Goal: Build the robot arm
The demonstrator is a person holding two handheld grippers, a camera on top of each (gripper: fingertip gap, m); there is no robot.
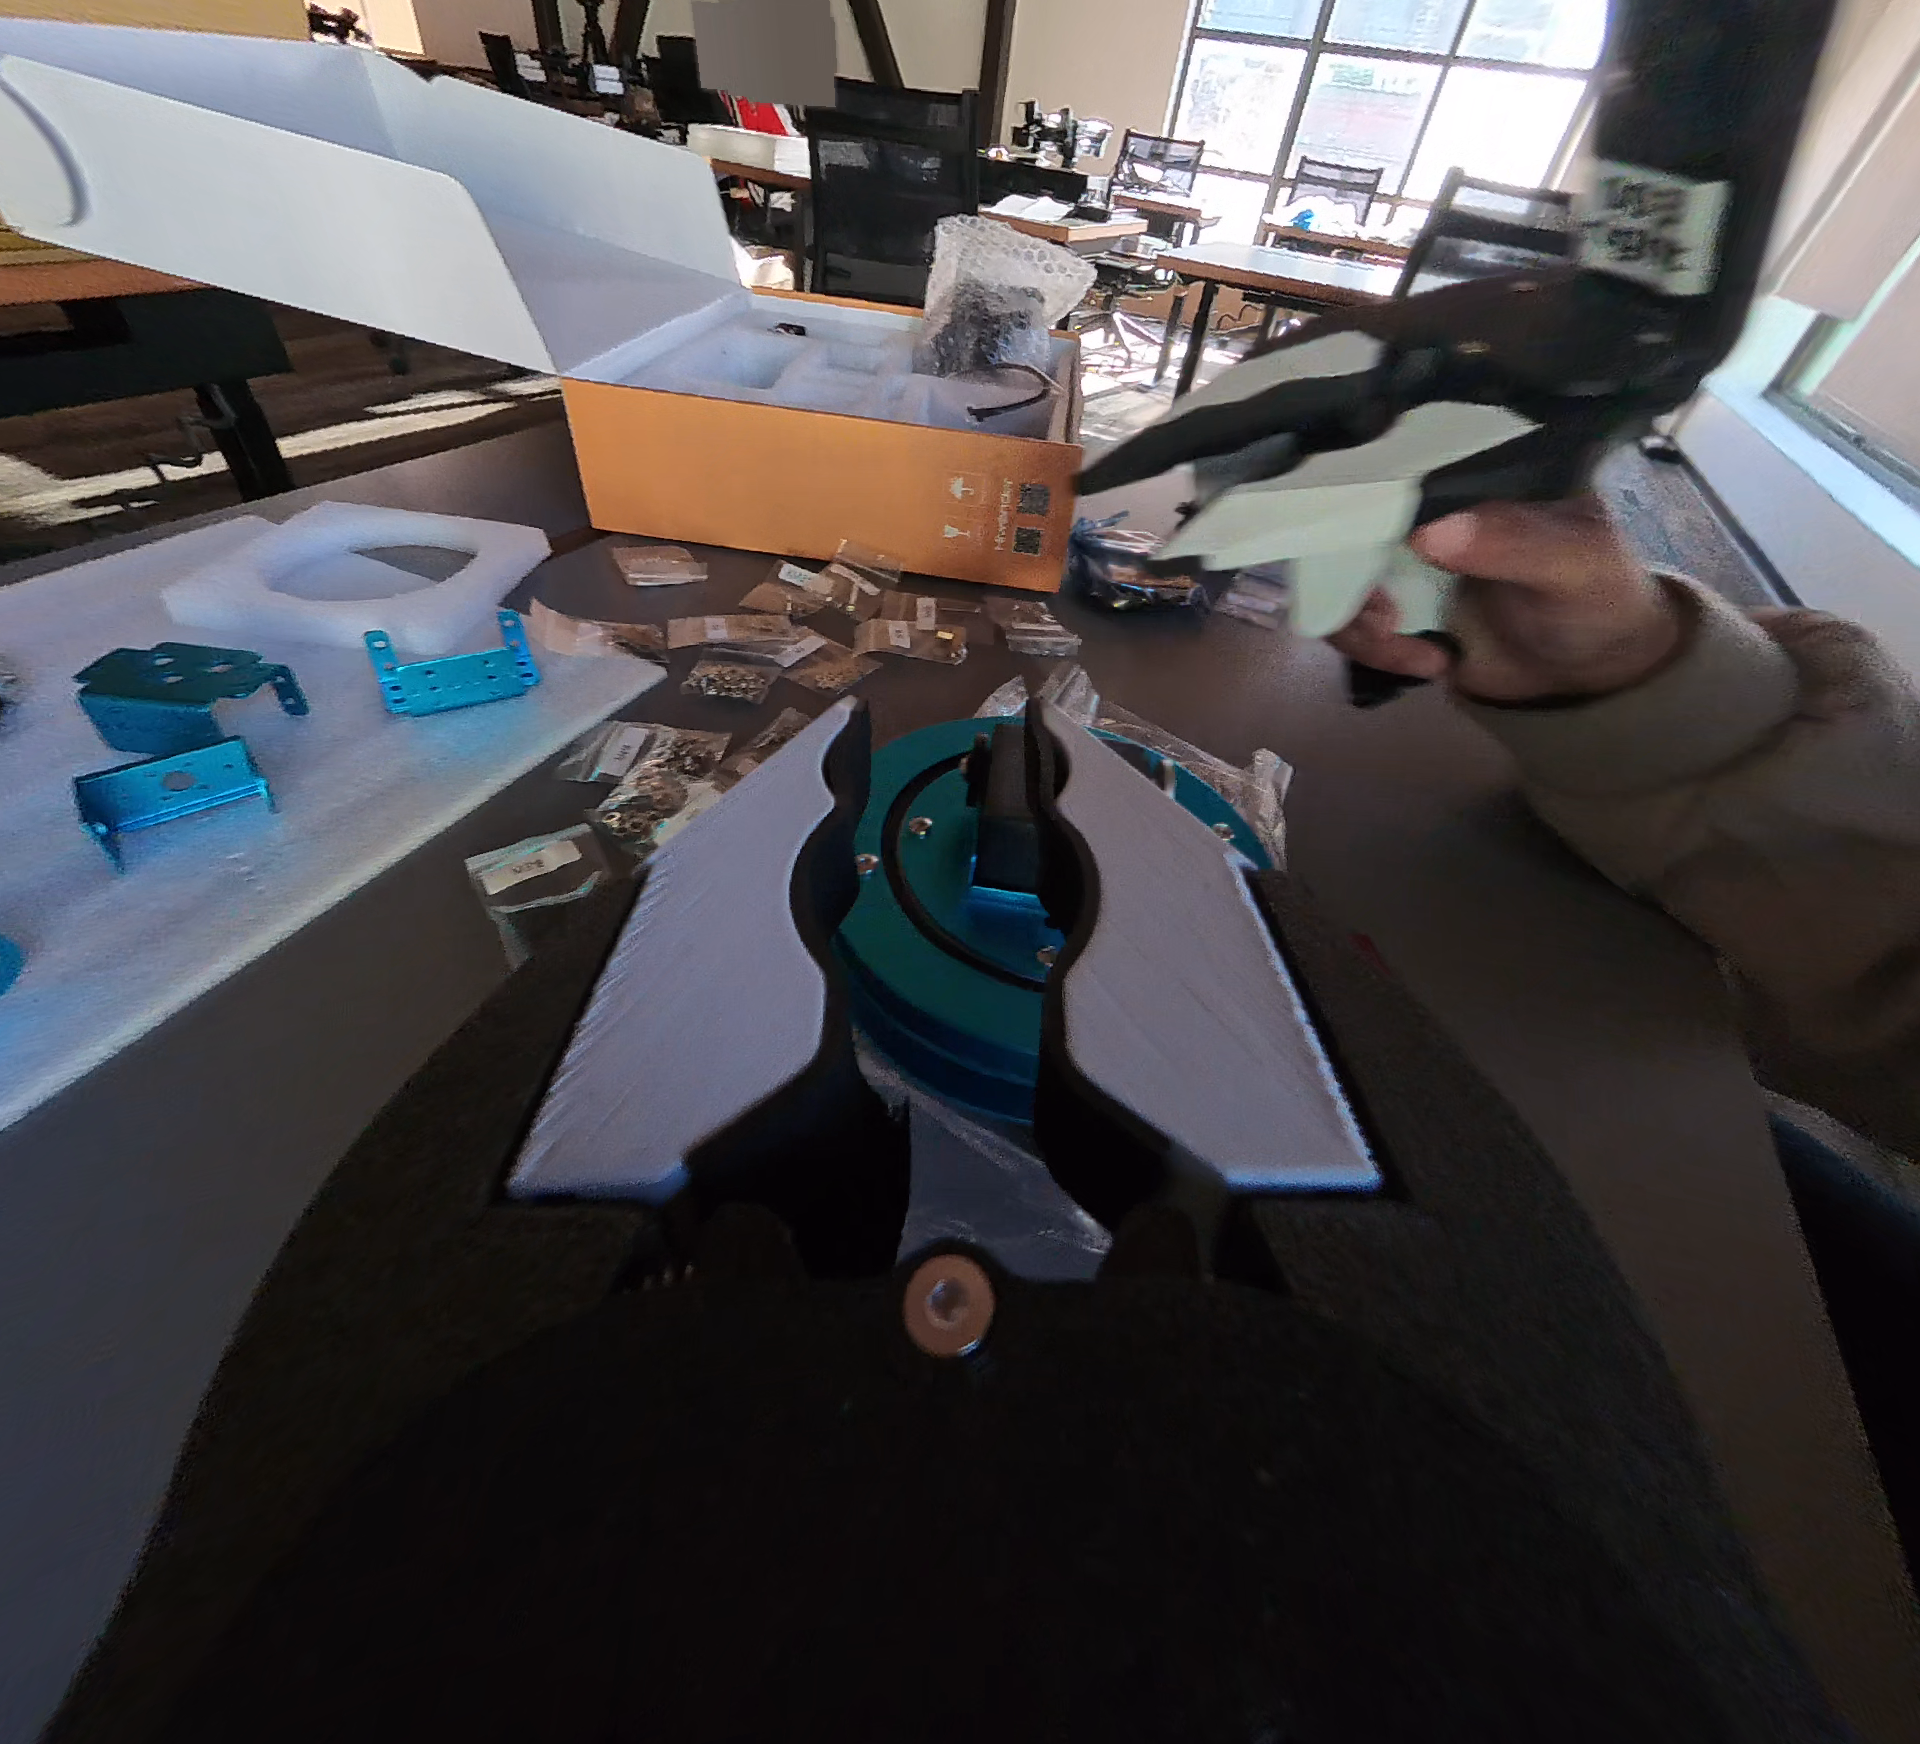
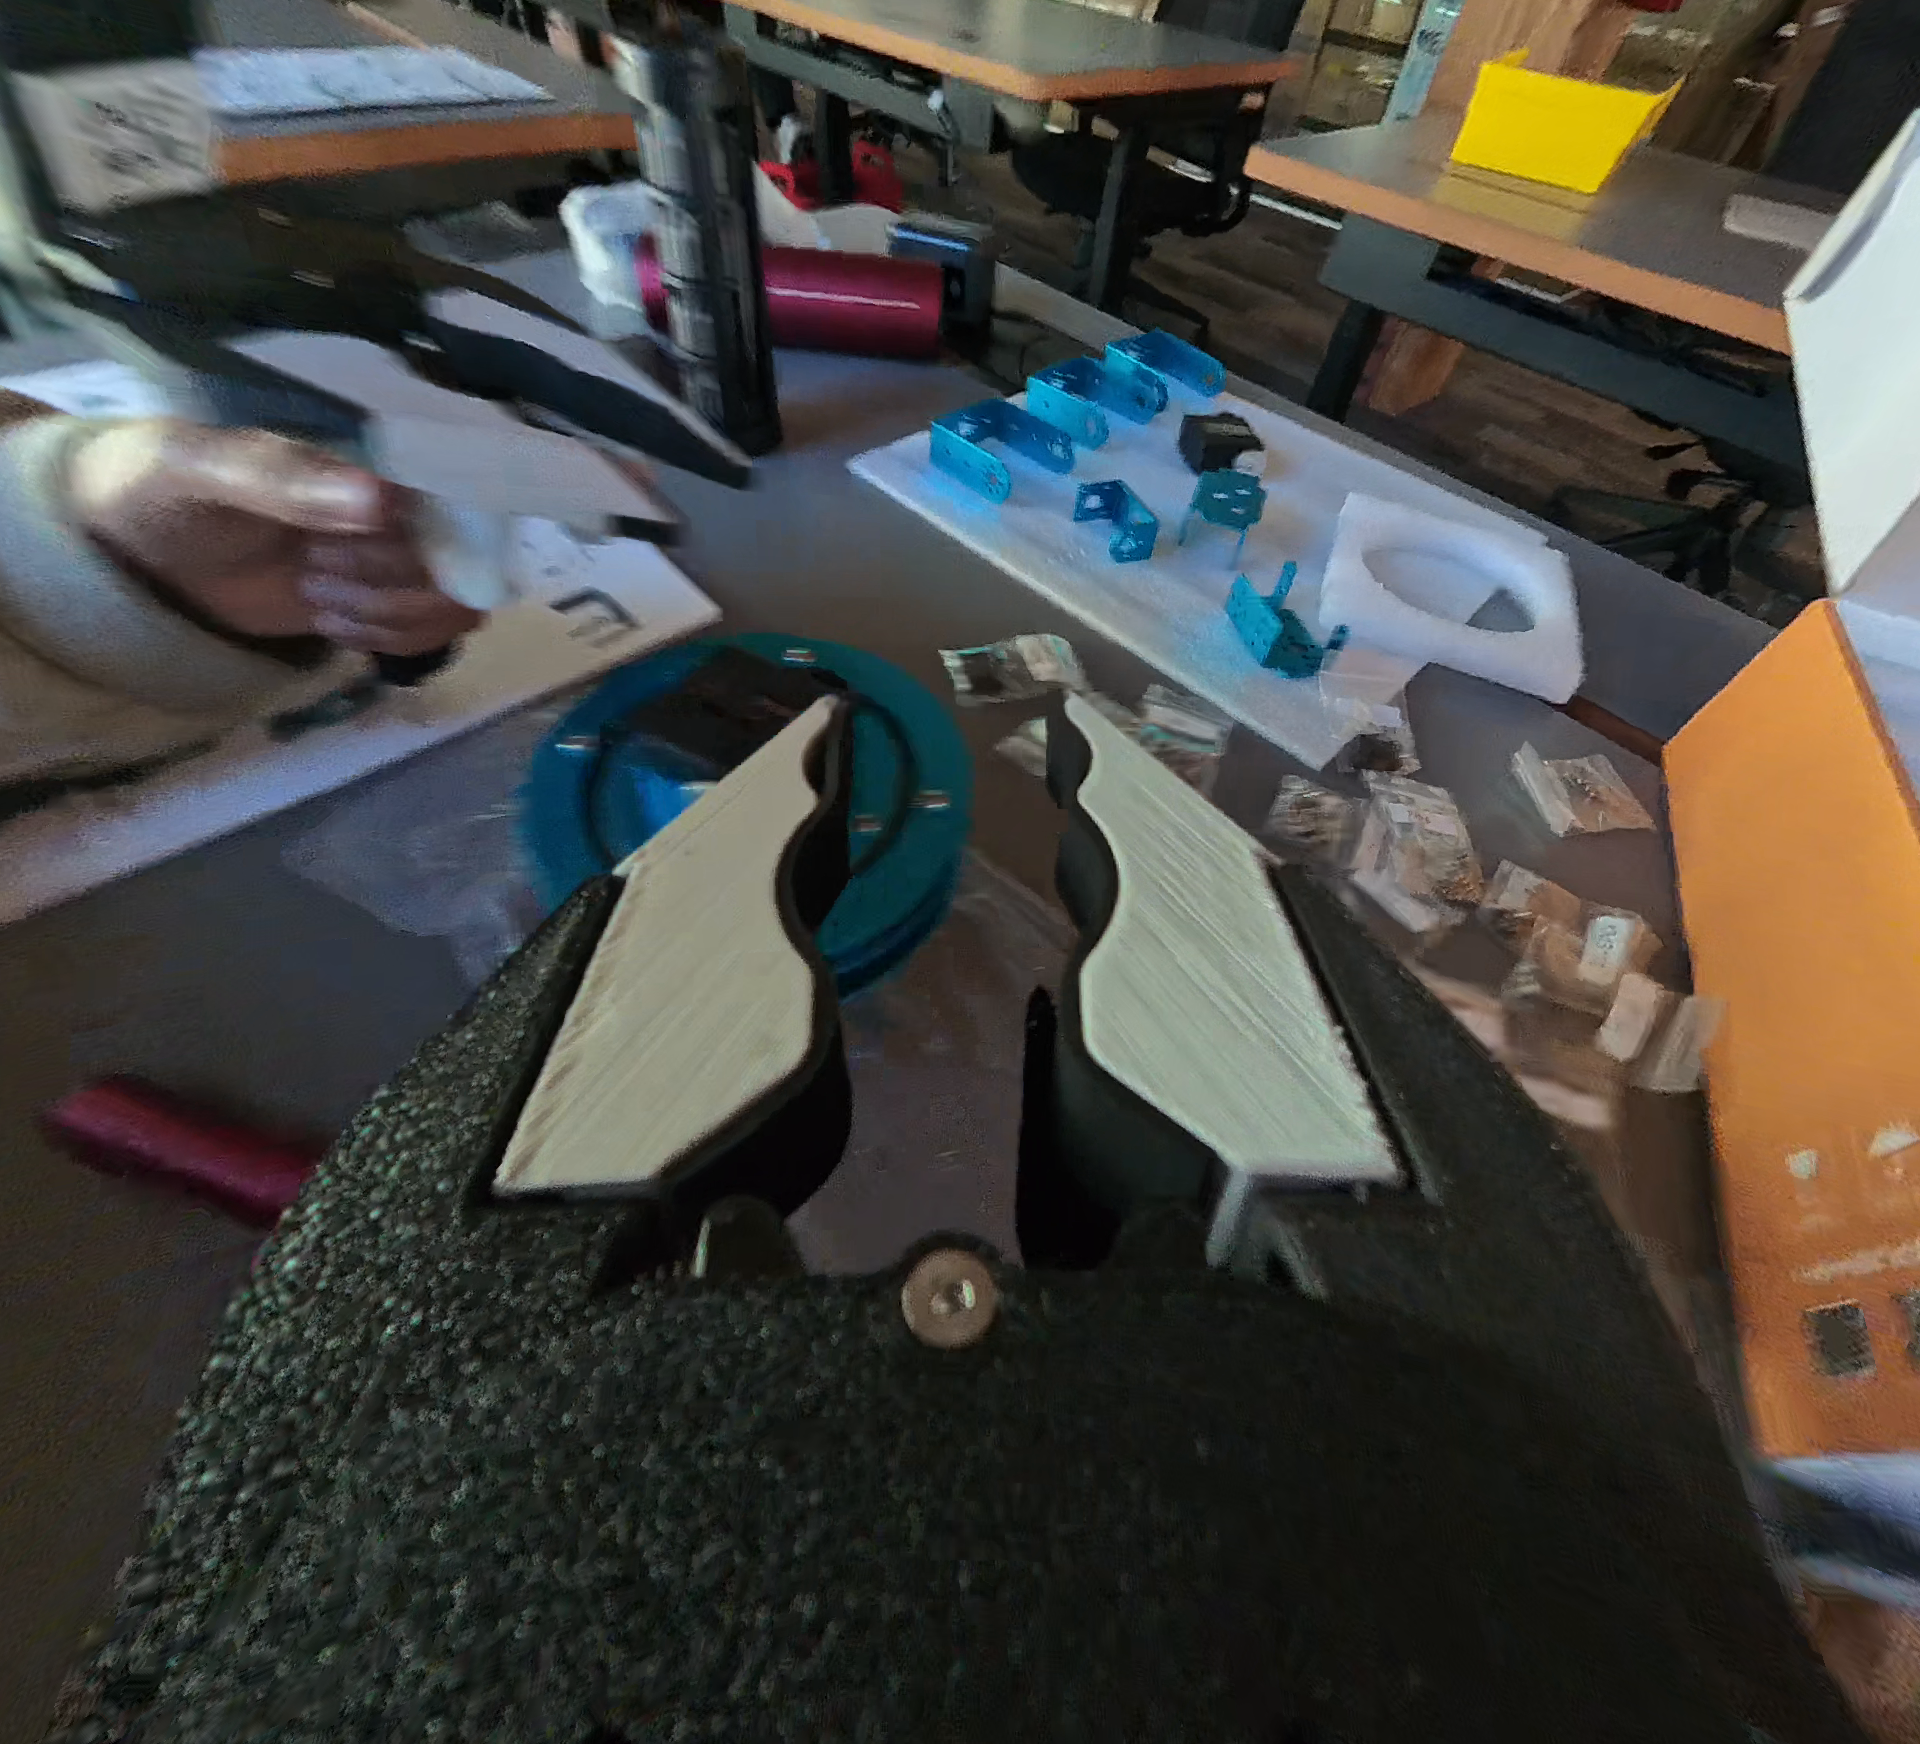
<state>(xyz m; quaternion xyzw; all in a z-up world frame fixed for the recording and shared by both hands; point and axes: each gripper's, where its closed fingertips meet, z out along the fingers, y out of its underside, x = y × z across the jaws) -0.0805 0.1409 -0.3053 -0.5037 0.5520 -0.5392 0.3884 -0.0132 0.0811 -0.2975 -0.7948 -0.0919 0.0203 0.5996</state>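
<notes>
A round teal base (image 1: 883, 811) lies on the dark table with a black servo (image 1: 1010, 785) standing on a blue bracket (image 1: 997, 910) on top of it. My left gripper (image 1: 945, 718) is open and hovers just over this base, its right finger close beside the servo. My right gripper (image 2: 951, 712) is open and empty. It is held in the air to the right of the base (image 2: 925, 759), and it shows blurred in the left wrist view (image 1: 1138, 499). The left gripper shows blurred in the right wrist view (image 2: 712, 499).
An orange box (image 1: 821, 489) with a raised white lid stands behind the base, a bubble-wrap bag (image 1: 997, 292) inside it. Several small parts bags (image 1: 790, 634) lie scattered. A white foam sheet (image 1: 312, 821) carries blue brackets (image 1: 447, 671) and a foam ring (image 1: 353, 567). A paper sheet (image 2: 582, 624) lies nearby.
</notes>
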